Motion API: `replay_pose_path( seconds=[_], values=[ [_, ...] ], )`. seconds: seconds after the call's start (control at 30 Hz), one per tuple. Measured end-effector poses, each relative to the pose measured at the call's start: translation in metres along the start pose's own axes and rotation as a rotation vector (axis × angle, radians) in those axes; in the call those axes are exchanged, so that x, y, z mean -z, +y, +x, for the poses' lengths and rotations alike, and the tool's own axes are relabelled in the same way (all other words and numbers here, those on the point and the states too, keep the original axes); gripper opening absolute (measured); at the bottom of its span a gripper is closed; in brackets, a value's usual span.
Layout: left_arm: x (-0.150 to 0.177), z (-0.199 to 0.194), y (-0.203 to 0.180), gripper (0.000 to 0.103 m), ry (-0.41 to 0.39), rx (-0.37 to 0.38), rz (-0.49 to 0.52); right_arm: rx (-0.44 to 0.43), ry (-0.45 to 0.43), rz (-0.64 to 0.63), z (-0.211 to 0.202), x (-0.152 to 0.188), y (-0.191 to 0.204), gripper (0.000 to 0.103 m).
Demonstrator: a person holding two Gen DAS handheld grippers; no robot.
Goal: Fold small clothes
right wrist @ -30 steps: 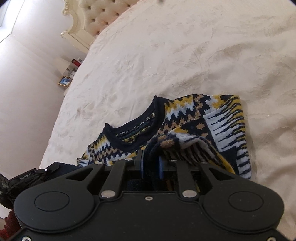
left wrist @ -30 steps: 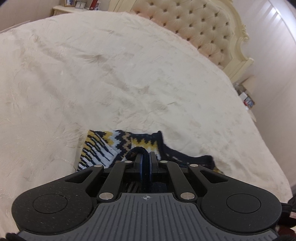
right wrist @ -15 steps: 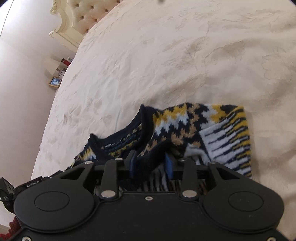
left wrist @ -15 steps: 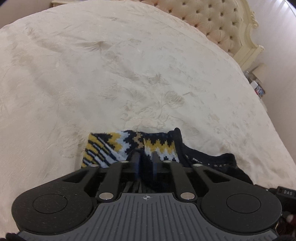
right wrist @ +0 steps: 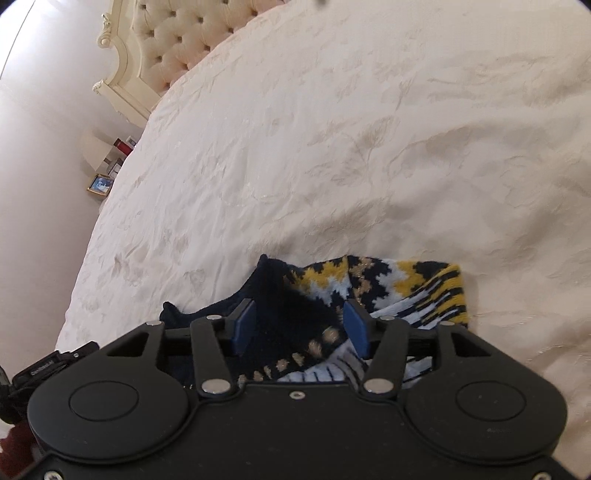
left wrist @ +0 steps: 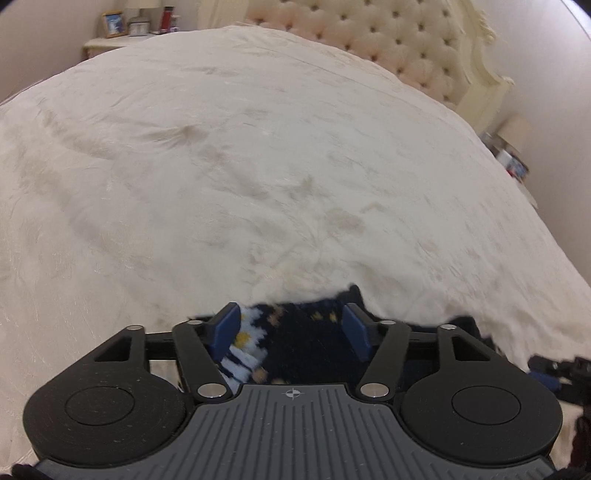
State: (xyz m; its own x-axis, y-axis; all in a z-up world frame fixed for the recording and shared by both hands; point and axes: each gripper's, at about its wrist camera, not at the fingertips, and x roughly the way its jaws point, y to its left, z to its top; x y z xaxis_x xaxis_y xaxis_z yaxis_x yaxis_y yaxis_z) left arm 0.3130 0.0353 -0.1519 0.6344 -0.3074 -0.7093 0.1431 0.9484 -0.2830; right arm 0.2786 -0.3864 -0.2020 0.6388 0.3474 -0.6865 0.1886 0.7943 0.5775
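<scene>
Left hand-held gripper: jaws half apart, have just been opening; the sweater lies between the blue pads but they don't press on it. Released, not gripped.

Right hand-held gripper: same story, jaws half apart and just been opening, knit lying slack between the pads, neither one clamping it.

Sweater: small navy/yellow/white patterned knit, sitting on the bed near its front edge, directly under both tools. In the right view it reads as a compact bundle with the dark neckline to the left and the striped edge to the right, one layer turned over another.

Progress, my read: at least one fold is laid and both tools have let go, so this is the release at the end of a fold. The bundle looks lumpy, not squared, so likely another fold or a tidy-up is left. Can't tell from here whether the sleeves are tucked in.

Containers: none in view. No basket or box near the sweater. Only a nightstand beyond the bed with a framed picture and small items on top; too small to identify.
</scene>
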Motion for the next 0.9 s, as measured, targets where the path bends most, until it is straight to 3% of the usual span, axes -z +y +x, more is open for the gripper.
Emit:
replay_pose_path(
  seconds=[0.17,0.27,0.37,0.57,0.8,0.83,0.9],
  values=[
    [0.021,-0.002,-0.021,0.074,0.064,0.021,0.077,0.034,0.025,-0.065,-0.002,0.007,0.002,0.063],
    [0.035,0.004,-0.031,0.087,0.129,0.026,0.117,0.051,0.047,-0.134,-0.001,0.012,0.006,0.073],
    [0.043,0.014,-0.032,0.091,0.179,0.022,0.126,0.067,0.055,-0.204,0.002,0.016,0.010,0.081],
    [0.039,0.027,-0.017,0.091,0.187,-0.030,0.077,0.079,0.085,-0.280,0.016,0.012,0.013,0.083],
    [0.025,0.049,-0.005,0.090,0.204,-0.078,0.123,0.088,0.137,-0.349,0.040,0.005,0.014,0.083],
    [0.024,0.053,-0.006,0.087,0.210,-0.083,0.140,0.087,0.145,-0.359,0.043,0.005,0.015,0.083],
    [0.023,0.057,-0.009,0.063,0.221,-0.094,0.183,0.084,0.156,-0.376,0.048,0.004,0.016,0.081]
  ],
)
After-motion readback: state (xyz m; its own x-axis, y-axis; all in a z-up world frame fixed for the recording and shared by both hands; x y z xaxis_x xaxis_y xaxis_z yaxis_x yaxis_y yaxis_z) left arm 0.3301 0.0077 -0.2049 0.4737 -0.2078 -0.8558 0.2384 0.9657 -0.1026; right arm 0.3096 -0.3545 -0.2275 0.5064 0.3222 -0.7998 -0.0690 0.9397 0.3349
